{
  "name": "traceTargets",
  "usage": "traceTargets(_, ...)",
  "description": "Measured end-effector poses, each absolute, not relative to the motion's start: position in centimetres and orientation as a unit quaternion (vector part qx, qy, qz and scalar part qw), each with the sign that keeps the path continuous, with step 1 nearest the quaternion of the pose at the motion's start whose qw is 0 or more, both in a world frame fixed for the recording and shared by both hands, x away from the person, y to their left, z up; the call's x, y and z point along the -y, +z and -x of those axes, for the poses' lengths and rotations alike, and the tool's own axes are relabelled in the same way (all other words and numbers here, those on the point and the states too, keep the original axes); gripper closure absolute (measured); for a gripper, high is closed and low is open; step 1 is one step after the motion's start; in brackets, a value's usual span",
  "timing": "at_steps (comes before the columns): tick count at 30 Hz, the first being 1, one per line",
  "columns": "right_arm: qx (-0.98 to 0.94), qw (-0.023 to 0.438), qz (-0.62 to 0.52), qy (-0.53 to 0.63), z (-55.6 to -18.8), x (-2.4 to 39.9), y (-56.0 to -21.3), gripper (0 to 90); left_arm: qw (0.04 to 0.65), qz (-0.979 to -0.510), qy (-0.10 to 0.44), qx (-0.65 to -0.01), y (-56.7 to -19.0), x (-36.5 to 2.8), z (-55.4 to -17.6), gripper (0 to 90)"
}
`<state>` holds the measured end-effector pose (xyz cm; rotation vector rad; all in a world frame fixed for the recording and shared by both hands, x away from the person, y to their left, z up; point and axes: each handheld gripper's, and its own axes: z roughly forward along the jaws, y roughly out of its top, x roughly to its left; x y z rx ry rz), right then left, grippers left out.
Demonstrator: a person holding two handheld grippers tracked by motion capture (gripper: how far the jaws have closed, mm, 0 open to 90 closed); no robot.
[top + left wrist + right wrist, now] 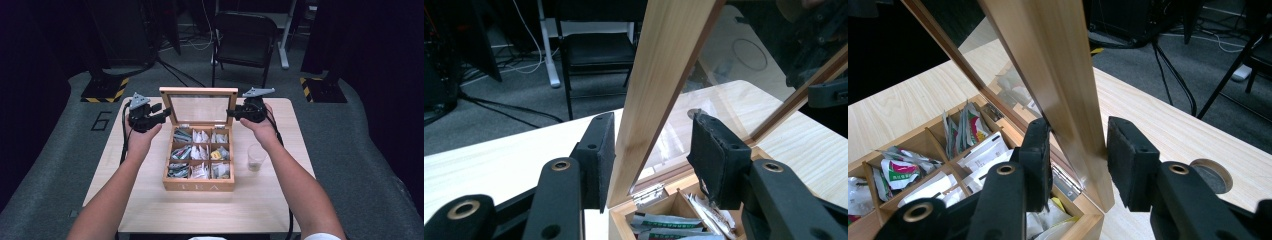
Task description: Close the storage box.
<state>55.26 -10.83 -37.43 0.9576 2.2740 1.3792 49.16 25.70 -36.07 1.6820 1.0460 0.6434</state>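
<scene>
Flanking glass-paned wooden lid [198,106] | left gripper [651,155] | right gripper [1079,162], foam-padded

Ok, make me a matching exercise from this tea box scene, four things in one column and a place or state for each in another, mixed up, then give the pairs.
Things:
1. lid
2. plastic cup
3. folding chair
4. tea bags

Places or states:
A. on the floor beyond the table's far edge
B. standing upright, its side edges between the jaws of the left gripper and the right gripper
C. sorted into the compartments of the wooden box
D. on the table to the right of the box

Pairs: 1-B, 2-D, 3-A, 4-C
</scene>
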Motion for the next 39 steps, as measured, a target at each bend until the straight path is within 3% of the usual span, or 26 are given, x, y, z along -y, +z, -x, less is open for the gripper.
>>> traceTargets(14,-0.798,0.156,-0.320,0.486,-54.5,11.0,-37.8,60.2,0.511,-0.704,0.262,-0.418,-35.6,-25.7,-49.0,61.9)
traceTargets(29,-0.791,0.142,-0.324,0.500,-53.1,11.5,-37.1,54.8,0.520,-0.704,0.249,-0.415,-36.0,-25.9,-48.1,61.5)
traceTargets(39,-0.788,0.159,-0.306,0.511,-50.8,11.5,-36.2,50.1,0.514,-0.714,0.252,-0.403,-36.5,-26.0,-46.8,61.3)
